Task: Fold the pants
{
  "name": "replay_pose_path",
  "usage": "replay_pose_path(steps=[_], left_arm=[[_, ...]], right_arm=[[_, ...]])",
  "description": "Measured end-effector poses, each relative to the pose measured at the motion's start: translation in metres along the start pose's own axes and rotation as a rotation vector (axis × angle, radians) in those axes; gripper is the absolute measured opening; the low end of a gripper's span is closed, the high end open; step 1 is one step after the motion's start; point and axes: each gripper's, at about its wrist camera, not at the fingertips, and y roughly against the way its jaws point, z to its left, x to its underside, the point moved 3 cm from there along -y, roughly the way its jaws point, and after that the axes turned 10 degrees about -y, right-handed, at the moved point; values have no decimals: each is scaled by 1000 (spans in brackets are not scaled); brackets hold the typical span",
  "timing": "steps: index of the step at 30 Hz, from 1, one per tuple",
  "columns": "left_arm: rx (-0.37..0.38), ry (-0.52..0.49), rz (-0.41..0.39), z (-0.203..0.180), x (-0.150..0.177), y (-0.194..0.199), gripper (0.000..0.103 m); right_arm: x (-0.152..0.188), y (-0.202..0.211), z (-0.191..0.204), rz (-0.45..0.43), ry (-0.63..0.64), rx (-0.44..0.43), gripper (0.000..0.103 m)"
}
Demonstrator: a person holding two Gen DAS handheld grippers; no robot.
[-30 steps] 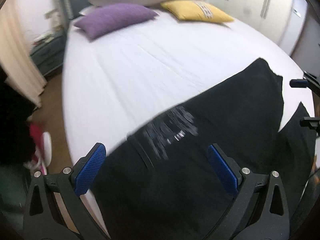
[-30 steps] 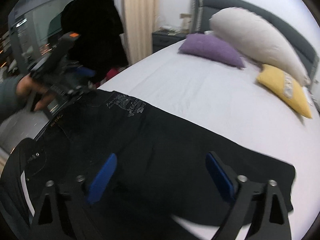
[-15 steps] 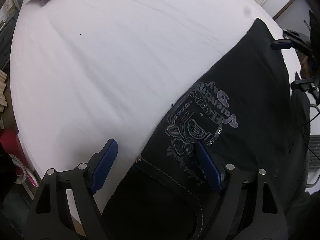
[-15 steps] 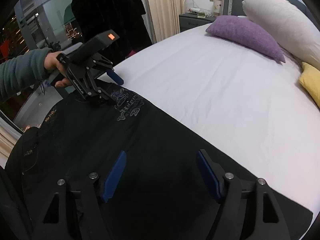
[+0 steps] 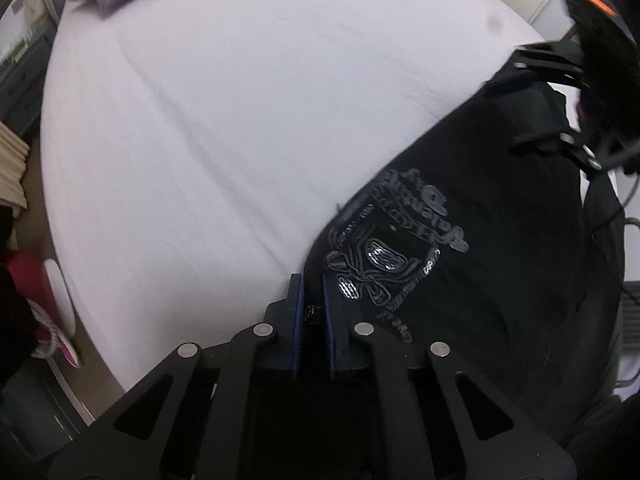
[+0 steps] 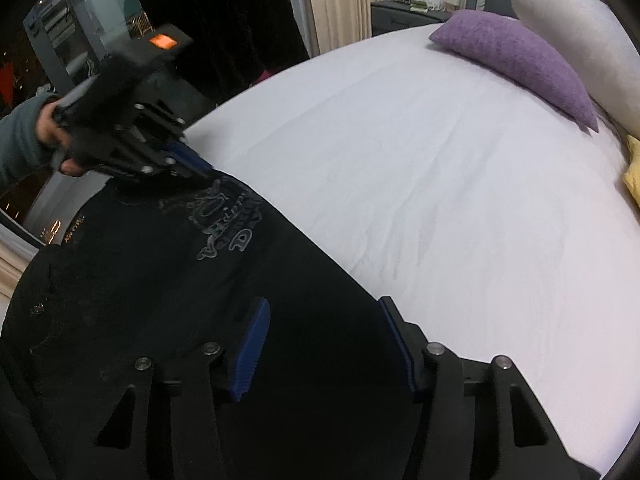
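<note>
Left gripper (image 5: 311, 304) pinching black pants (image 5: 480, 240) edge (apparently thin bite, risking slipping); right gripper (image 6: 324, 344) closing, straddling fabric.

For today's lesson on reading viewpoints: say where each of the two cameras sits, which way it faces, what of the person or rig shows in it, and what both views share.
Left wrist view: sits on the left gripper, looks steeply down at the waist edge of the black pants; its pads are shut on the fabric edge, and the right gripper shows far off.
Right wrist view: sits on the right gripper, jaws apart over the pants; a hand and grey sleeve hold the left gripper.
Shared: pants, embroidered logo, white bed, purple pillow.
</note>
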Motion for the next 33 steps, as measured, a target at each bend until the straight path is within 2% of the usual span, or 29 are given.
replay_pose_path(steps=[4,9,12,19,20,22,23,25,27,33], left_arm=[[-49,-17,-95,-21,8,24,7],[-192,-121,-195,-49,22,59,7],[-235,-160,-233,-66,20,63,7],[-253,-182,-285,-84,33,74,7],[-252,-186,-286,-91,41,88,7],[-253,-193,-285,-93,39,91,7],[-252,-193,-289,-95,49,97,7],[-245,-188,-298,-98,52,99,7],[-242,-176,-307,-96,53,101,7],[-245,-145,-325,-92,57,109,7]], right_arm=[[-6,-10,-3,28,20,6,58],[-15,-20,-9,62,35,15,58],[-21,-24,-11,88,57,18,58],[-30,-34,-11,170,126,0,58],[-32,-34,-13,177,121,-7,57],[-34,-34,-16,198,92,-36,48],[-34,-34,-16,207,87,-52,38],[-32,-32,-14,217,109,-45,29],[-30,-28,-14,223,114,-39,15],[-34,4,-19,145,71,-33,11]])
